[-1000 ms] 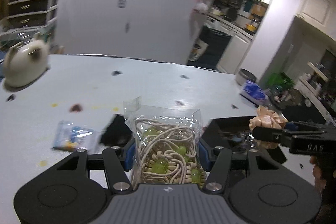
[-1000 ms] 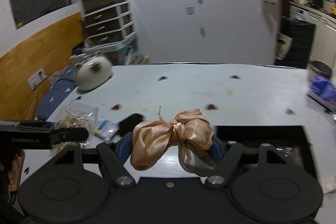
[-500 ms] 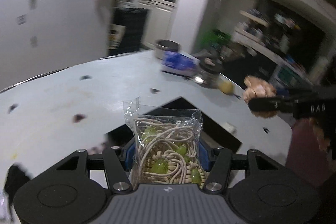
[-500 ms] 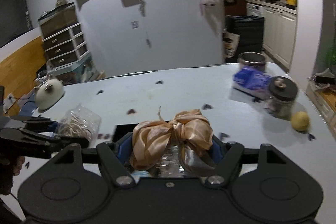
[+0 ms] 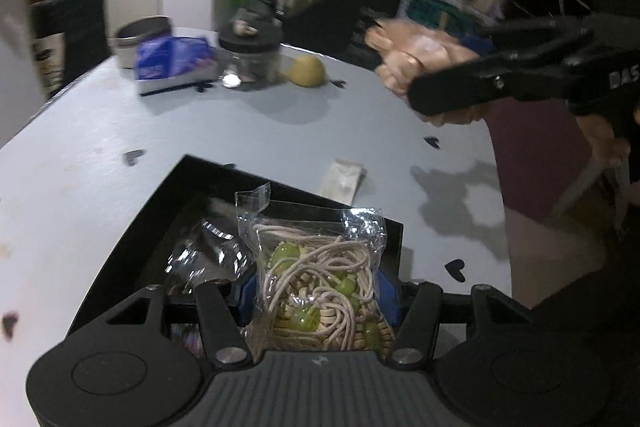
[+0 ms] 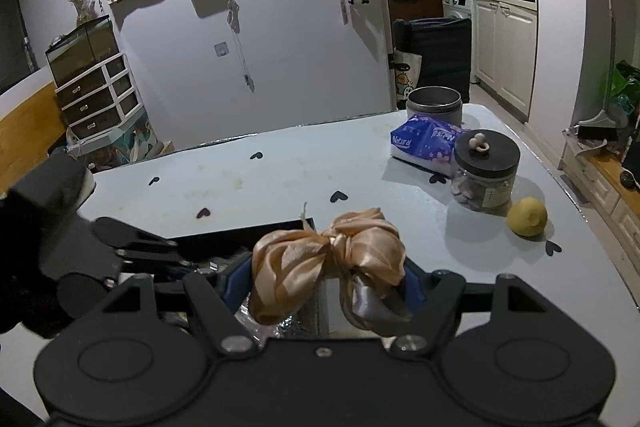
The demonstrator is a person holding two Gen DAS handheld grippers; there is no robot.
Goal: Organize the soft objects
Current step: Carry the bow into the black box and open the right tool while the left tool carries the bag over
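My left gripper [image 5: 316,291] is shut on a clear bag of cream cord and green beads [image 5: 320,279], held just above a black tray [image 5: 168,203] that holds crinkled clear packets [image 5: 208,251]. My right gripper [image 6: 326,281] is shut on a peach satin bow [image 6: 328,259], above the tray's right end [image 6: 248,233]. In the left wrist view the right gripper [image 5: 436,95] holds the bow [image 5: 412,55] high over the table's right edge. The left gripper [image 6: 132,243] shows at the left of the right wrist view.
On the grey table [image 6: 280,179]: a blue tissue pack [image 6: 424,141], a black-lidded glass jar [image 6: 486,169], a metal tin [image 6: 434,105], a yellow fruit [image 6: 527,217] and a small white packet [image 5: 343,181]. The table edge runs close on the right.
Both grippers have swung right along the table, with their loads still held. The left gripper now hangs over the black tray. The right one is over the tray's right end.
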